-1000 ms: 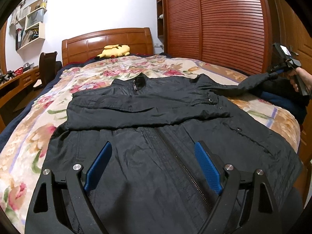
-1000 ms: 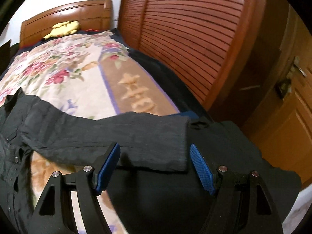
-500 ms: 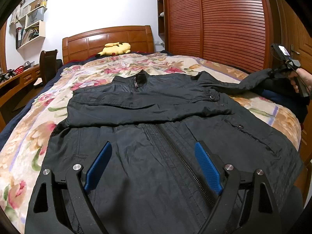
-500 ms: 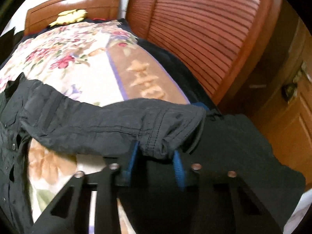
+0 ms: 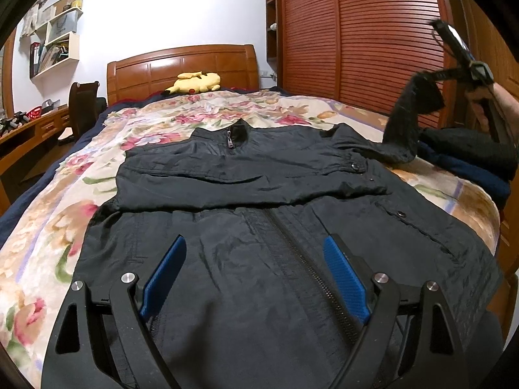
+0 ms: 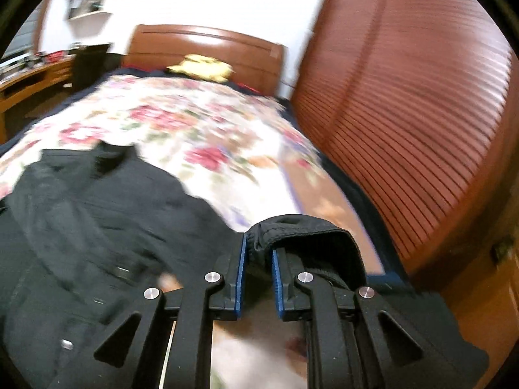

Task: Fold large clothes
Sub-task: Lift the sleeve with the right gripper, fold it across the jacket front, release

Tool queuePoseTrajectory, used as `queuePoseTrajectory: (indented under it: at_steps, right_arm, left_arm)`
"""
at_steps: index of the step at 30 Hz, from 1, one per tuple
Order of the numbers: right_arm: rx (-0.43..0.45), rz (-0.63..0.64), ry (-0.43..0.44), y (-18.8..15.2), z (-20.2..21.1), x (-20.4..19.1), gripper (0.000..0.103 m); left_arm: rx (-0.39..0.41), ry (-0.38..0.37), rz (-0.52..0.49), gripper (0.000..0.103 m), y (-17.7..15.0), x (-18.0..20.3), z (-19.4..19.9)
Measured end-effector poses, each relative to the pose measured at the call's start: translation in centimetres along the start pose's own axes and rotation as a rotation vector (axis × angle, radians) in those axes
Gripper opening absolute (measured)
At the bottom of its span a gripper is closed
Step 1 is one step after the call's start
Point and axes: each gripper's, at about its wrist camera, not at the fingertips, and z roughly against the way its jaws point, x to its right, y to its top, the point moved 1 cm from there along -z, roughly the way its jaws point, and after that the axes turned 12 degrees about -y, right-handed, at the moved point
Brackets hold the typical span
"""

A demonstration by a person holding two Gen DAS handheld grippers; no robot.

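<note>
— Where was the jacket [image 5: 259, 227]?
— Spread zip-up across the floral bed [image 5: 48, 227]; one sleeve [image 5: 402, 129] was raised off it beside the wardrobe [image 5: 373, 39].
— And the grippers?
— The right gripper [image 6: 258, 253] pinched the sleeve's cuff [image 6: 292, 230]; the left gripper [image 5: 254, 272] gaped wide over the hem, gripping nothing.

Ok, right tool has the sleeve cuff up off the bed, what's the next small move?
Probably carry the sleeve cuff inward across the jacket chest. The right tool is shut on it, and the other sleeve already lies folded across.
</note>
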Motion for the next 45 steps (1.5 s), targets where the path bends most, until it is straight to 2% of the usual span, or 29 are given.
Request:
queuePoseTrajectory:
  at_steps: [6,11,15,19,26,31,39,45]
  right_arm:
    - [0.144,0.073,0.167,1.9,5.8,-7.8,0.013]
    - [0.2,0.123,0.236,2.1,8.4,-11.6,0.012]
    - [0.22,0.093,0.26,2.6,7.9,-10.4,0.012]
    - [0.262,0.069,0.291,3.1,9.0,-10.7,0.011]
    - [0.328,0.087,0.402,1.9,11.3,-12.1,0.011]
    - [0.307,0.124,0.448,0.1,10.8,-12.6,0.011]
    - [0.185,0.072,0.506,-2.6,7.4,-11.2,0.011]
    - [0.11,0.068,0.562,-2.9,5.8,-12.1,0.011]
  left_arm:
    - [0.014,0.015,0.015,0.087,0.0,-0.9,0.8]
    - [0.02,0.028,0.024,0.087,-0.1,-1.7,1.4]
    - [0.028,0.037,0.029,0.087,-0.2,-2.3,2.0]
    - [0.038,0.042,0.04,0.087,-0.1,-2.9,2.4]
    - [0.047,0.052,0.049,0.087,-0.1,-3.6,2.8]
    - [0.05,0.062,0.054,0.087,-0.2,-3.9,3.2]
    - [0.054,0.067,0.061,0.087,-0.2,-4.3,3.3]
    - [0.051,0.07,0.06,0.087,-0.3,-4.4,3.2]
